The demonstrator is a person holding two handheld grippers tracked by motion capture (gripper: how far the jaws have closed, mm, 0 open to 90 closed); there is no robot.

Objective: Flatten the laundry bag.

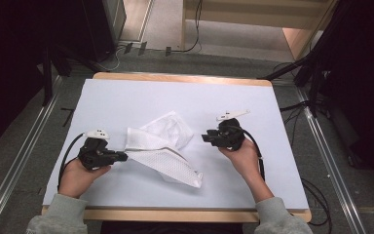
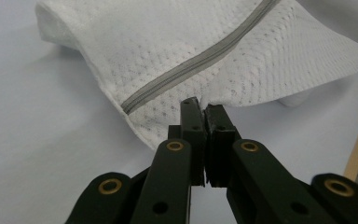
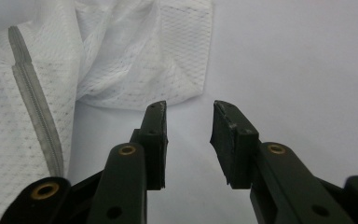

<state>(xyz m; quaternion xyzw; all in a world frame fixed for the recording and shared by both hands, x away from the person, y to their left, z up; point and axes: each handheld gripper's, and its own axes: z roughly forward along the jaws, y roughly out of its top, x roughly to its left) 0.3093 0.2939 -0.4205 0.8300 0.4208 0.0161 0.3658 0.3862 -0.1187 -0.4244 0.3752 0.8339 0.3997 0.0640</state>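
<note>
A pale sheet [image 1: 141,95] is spread over a wooden table [image 1: 180,77], whose edge is left bare at the far and near sides. Grey floor [image 1: 214,61] is seen round the table, with metal rails [image 1: 19,161] run along both sides, cables [image 1: 195,29] laid beyond the far edge, and dark stands [image 1: 302,68] placed at the far right. Light wooden boards [image 1: 292,34] are seen farther back.

A white mesh bag [image 1: 163,146] is laid crumpled near the middle of the sheet (a grey zip [image 2: 191,63] is run across it). One corner of the bag is clamped in the left gripper [image 1: 120,156], whose jaws are pressed together on the fabric, as seen in the left gripper view. The right gripper [image 1: 206,137] is held just right of the bag, apart from it; its jaws are parted, and nothing is seen between them but bare sheet. Nothing is placed between the right gripper and the bag's nearest fold. Both grippers are held in a person's hands, grey sleeves [image 1: 58,217] being seen at the near edge.
</note>
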